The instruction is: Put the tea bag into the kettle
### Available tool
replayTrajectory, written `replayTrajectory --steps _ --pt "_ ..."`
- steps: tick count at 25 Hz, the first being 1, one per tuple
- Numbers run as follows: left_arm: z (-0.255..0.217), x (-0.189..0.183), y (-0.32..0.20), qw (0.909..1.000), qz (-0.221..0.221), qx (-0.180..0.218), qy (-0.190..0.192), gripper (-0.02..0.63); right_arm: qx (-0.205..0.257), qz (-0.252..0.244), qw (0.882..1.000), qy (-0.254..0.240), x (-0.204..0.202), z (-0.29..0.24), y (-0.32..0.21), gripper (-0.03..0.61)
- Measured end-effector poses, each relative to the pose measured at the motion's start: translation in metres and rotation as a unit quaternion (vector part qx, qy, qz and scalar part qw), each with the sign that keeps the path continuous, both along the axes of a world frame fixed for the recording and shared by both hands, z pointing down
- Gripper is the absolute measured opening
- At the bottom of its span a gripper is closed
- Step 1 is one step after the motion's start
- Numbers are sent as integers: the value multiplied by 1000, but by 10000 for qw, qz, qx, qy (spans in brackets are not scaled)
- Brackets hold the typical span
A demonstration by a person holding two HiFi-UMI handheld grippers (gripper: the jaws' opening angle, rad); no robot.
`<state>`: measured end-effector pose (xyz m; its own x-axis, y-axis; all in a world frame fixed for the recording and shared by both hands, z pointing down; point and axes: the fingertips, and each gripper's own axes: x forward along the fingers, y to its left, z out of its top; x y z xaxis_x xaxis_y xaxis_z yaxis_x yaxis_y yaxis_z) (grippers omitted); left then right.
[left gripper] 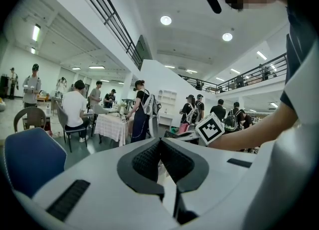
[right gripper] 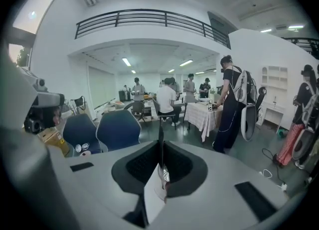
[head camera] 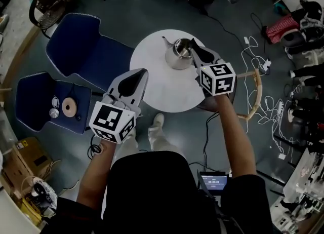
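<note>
Small tea bag with a white paper tag [right gripper: 155,189] sits pinched between the right gripper [right gripper: 160,142] jaws, which are nearly together on it, with the tag hanging out the near side. Target is the silver metal kettle [head camera: 177,55] on the round white table [head camera: 157,93], spout toward the far left. In the head view the right gripper's tips overlap the kettle's right edge, long axis pointing away from the person and slightly left, so the kettle lies just ahead-left of the tips and lower. The right hand is clearly nearer. The left gripper [left gripper: 159,142] is closed on nothing, over the table's near-left edge, well short of the kettle. Neither gripper view shows the kettle. Lid on or off is unclear, and the bag itself can't be seen from the head view.
</note>
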<state>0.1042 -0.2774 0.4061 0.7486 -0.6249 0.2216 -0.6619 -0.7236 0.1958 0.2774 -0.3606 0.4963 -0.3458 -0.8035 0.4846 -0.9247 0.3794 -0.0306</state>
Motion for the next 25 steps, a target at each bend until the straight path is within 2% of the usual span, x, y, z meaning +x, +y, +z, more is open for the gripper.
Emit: replayTrajectory --steps 13,20,25 --pt "20 -22 5 9990 -411 -150 -70 15 -588 -366 9961 542 -1 57 -31 44" --pt "33 -31 8 9982 -525 -273 -119 14 -894 -765 9861 1174 -6 86 -46 44" --pt "39 -37 10 9976 -576 -336 -187 14 -1062 -956 9791 1448 -8 103 -54 44"
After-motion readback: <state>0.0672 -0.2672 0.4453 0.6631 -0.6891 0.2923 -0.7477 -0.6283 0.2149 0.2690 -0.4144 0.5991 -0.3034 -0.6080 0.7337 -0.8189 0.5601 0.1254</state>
